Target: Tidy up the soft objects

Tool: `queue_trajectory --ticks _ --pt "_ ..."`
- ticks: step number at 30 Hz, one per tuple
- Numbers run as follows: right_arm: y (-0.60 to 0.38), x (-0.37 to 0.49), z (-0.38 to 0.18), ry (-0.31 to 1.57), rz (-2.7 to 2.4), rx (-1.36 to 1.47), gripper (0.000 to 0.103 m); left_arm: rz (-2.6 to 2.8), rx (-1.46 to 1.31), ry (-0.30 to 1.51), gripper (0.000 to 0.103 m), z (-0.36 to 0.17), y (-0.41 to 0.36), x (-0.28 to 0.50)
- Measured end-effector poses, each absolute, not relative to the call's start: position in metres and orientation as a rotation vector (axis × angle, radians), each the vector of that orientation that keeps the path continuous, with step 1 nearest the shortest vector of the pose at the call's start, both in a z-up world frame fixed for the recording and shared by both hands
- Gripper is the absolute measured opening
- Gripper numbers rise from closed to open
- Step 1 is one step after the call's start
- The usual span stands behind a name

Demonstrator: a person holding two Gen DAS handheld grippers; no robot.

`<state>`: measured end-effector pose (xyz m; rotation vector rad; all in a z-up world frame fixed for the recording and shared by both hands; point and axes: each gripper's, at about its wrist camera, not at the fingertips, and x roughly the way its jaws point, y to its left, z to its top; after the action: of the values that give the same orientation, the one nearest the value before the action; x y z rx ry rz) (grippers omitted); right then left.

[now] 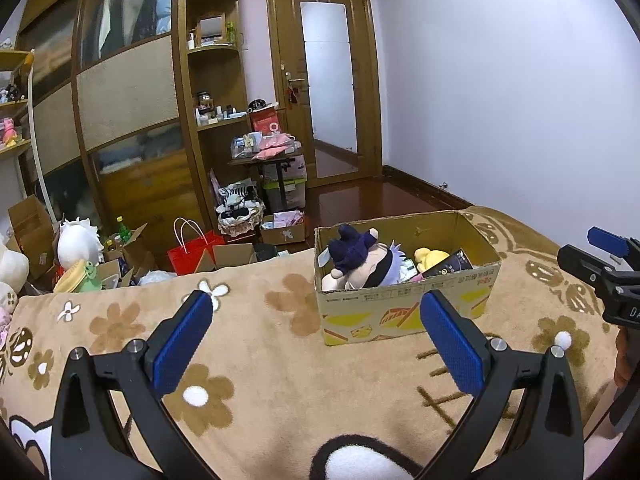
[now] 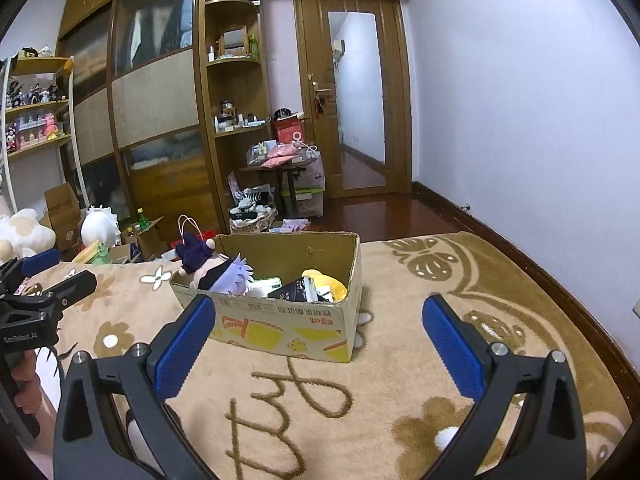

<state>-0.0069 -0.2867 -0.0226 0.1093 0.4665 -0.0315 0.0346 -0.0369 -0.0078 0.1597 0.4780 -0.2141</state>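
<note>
A cardboard box (image 1: 404, 312) stands on the tan flowered blanket (image 1: 256, 344). It holds a plush doll with pale hair and dark blue clothes (image 1: 360, 260), a yellow plush (image 1: 430, 257) and a dark packet (image 1: 452, 266). The box (image 2: 280, 328) with the doll (image 2: 218, 268) and yellow plush (image 2: 326, 282) also shows in the right wrist view. My left gripper (image 1: 316, 334) is open and empty, just short of the box. My right gripper (image 2: 318, 338) is open and empty, in front of the box. Each gripper shows at the edge of the other's view (image 1: 600, 264) (image 2: 44, 276).
Past the bed's far edge lie open cartons, a red bag (image 1: 192, 254), a white plush (image 1: 78, 242) and a basket (image 1: 240, 220). A wooden wardrobe (image 1: 128, 120), shelves and a cluttered small table (image 1: 268, 156) stand behind. A wooden door (image 1: 328, 80) is ajar. A white wall is at right.
</note>
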Motion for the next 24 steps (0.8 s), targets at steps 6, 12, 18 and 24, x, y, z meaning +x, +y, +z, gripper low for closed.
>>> queue_trajectory --ticks 6,12,18,24 --pt "-0.2872 -0.007 -0.0244 0.473 -0.034 0.112 0.103 -0.224 0.155 0.47 0.103 -0.0078 -0.0376 0.0342" --pt "-0.2876 -0.0068 -0.0248 0.471 -0.032 0.114 0.103 -0.217 0.165 0.444 0.103 -0.0073 -0.0382 0.0314" --pt "-0.2877 -0.0069 -0.0246 0.47 -0.033 0.114 0.103 -0.229 0.167 0.442 0.103 -0.0074 -0.0381 0.0306" --pt "-0.2884 -0.0065 -0.0248 0.47 -0.032 0.114 0.103 -0.22 0.166 0.443 0.103 -0.008 -0.0371 0.0302"
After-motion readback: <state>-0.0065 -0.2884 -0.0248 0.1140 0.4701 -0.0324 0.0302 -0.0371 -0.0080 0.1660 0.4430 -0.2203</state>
